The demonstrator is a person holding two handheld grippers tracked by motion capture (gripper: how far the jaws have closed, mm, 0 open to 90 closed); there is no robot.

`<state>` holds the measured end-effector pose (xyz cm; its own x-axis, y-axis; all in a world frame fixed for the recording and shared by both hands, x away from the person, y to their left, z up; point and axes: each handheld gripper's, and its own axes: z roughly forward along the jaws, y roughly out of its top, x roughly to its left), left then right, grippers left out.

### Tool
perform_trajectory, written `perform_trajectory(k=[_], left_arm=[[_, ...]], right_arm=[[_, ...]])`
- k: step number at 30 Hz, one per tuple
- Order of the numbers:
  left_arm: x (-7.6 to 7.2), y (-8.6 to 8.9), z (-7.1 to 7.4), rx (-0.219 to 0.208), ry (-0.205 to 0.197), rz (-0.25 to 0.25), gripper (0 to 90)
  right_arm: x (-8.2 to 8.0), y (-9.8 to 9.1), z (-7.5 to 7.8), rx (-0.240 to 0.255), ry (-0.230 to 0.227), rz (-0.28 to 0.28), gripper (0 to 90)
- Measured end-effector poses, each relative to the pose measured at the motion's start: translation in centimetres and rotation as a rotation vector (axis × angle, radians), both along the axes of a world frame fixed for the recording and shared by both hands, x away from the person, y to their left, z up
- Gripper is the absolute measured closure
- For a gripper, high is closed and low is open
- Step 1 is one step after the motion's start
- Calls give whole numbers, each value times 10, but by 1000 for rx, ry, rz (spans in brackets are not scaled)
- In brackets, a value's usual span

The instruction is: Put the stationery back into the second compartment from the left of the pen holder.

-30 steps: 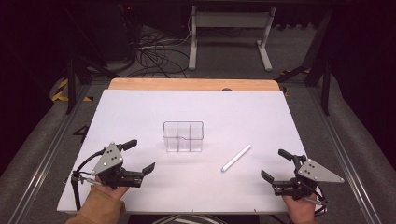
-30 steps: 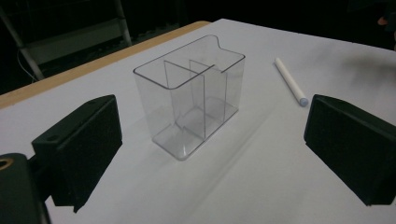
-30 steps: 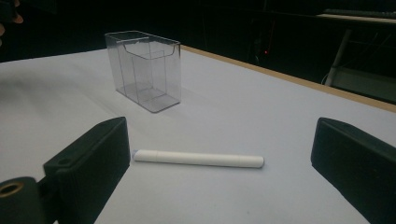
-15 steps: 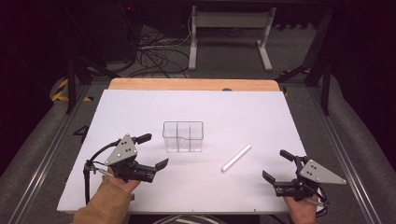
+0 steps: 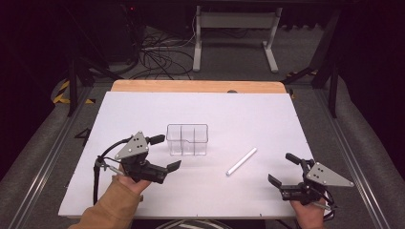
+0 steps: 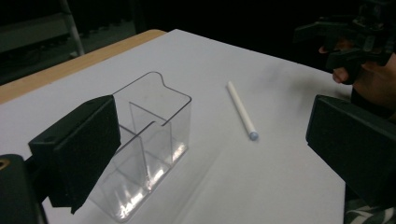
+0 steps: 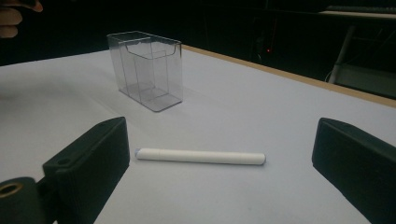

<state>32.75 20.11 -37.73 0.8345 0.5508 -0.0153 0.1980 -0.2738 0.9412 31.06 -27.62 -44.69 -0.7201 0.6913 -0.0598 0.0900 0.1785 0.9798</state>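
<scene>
A clear plastic box (image 5: 187, 140) with inner dividers stands upright near the middle of the white board (image 5: 215, 114). A white stick (image 5: 241, 161) lies flat to its right. My left gripper (image 5: 167, 152) hovers open just left of the box, its jaws wide apart and empty. In the left gripper view the box (image 6: 144, 135) sits close by the left jaw, with the stick (image 6: 241, 111) beyond it. My right gripper (image 5: 282, 168) is open near the front right edge. In the right gripper view the stick (image 7: 201, 156) lies crosswise between its jaws, and the box (image 7: 147, 67) stands farther back.
A wooden strip (image 5: 196, 86) runs along the board's far edge. Beyond it, a white table frame (image 5: 234, 33) and tangled cables (image 5: 157, 55) sit on the dark floor. Grey rails (image 5: 43, 157) flank both sides. The right hand's gripper (image 6: 355, 37) shows at the upper right of the left gripper view.
My left gripper has moved forward and to the right, ending close beside the clear box. The right gripper has barely shifted. Box and stick have not moved.
</scene>
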Motion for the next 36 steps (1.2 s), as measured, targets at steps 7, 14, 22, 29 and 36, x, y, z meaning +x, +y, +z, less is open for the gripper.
perform_trajectory(k=[7, 14, 22, 29, 36], left_arm=[[6, -20, 9, 28, 40, -25, 31], [17, -52, 11, 80, 67, -70, 49], [26, -83, 9, 91, 123, -101, 75], [38, -119, 6, 165, 187, -129, 80], [46, -138, 2, 156, 219, -160, 82]], right_arm=[[1, -2, 0, 7, 23, -1, 46], [1, 2, 1, -56, 25, 3, 30], [1, 1, 6, -95, 33, 22, 45], [0, -1, 7, -80, 37, 26, 44], [-2, -2, 7, -79, 32, 31, 50]])
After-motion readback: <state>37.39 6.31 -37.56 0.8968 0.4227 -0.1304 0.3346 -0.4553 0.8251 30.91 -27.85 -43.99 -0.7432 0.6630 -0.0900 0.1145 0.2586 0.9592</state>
